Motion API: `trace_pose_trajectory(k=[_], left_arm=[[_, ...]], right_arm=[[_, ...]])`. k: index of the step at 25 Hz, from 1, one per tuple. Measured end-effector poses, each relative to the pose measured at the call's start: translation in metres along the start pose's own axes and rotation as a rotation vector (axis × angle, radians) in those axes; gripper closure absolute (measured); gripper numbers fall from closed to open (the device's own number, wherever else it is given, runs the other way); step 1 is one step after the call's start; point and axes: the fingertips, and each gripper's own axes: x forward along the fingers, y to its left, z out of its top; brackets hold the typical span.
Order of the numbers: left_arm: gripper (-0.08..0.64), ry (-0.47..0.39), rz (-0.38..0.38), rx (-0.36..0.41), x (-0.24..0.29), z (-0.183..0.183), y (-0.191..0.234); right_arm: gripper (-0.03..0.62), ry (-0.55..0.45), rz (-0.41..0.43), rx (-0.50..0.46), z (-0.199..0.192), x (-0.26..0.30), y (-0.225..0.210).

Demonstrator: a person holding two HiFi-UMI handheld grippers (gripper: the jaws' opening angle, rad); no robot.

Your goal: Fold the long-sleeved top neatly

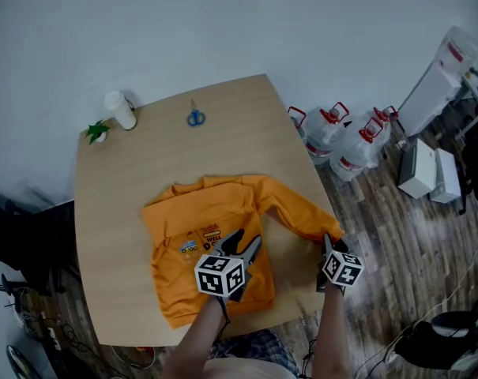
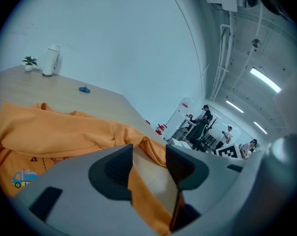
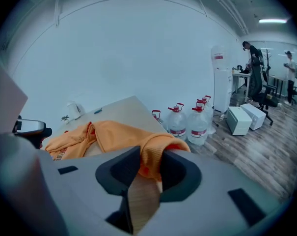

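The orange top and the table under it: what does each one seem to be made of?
Orange top: probably soft knitted cloth, matte; it drapes in loose folds, and its cuff looks ribbed in the right gripper view. Table: smooth, pale wood-look surface with faint grain lines; solid wood or laminate, I cannot tell.

Head view: steeply down from high above the whole counter [image 1: 112, 235]. From the left claw [image 2: 148, 163]: low, close, across the orange top [image 2: 55, 132] toward the wall [image 2: 114, 43]. From the right claw [image 3: 150, 167]: low, toward the water bottles [image 3: 187, 124]. Shared: top, counter.
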Motion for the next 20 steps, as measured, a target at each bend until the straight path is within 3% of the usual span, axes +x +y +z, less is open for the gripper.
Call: trace_pose_trajectory(k=[2, 5, 9, 14, 20], left_arm=[[0.36, -0.005, 0.016, -0.003, -0.006, 0.002, 0.007], [0.356, -0.018, 0.04, -0.012, -0.015, 0.006, 0.019], [0.354, -0.039, 0.07, -0.028, -0.029, 0.008, 0.033], [0.354, -0.066, 0.113, -0.046, -0.051, 0.011, 0.052], [0.354, -0.102, 0.159, -0.072, -0.075, 0.016, 0.072]], right_arm=[[0.517, -0.007, -0.011, -0.032, 0.005, -0.002, 0.004], [0.541, -0.047, -0.008, -0.074, 0.02, -0.008, 0.016], [0.549, -0.127, 0.023, -0.109, 0.05, -0.019, 0.039], [0.551, -0.216, 0.086, -0.22, 0.095, -0.024, 0.084], [0.551, -0.276, 0.224, -0.332, 0.135, -0.019, 0.159]])
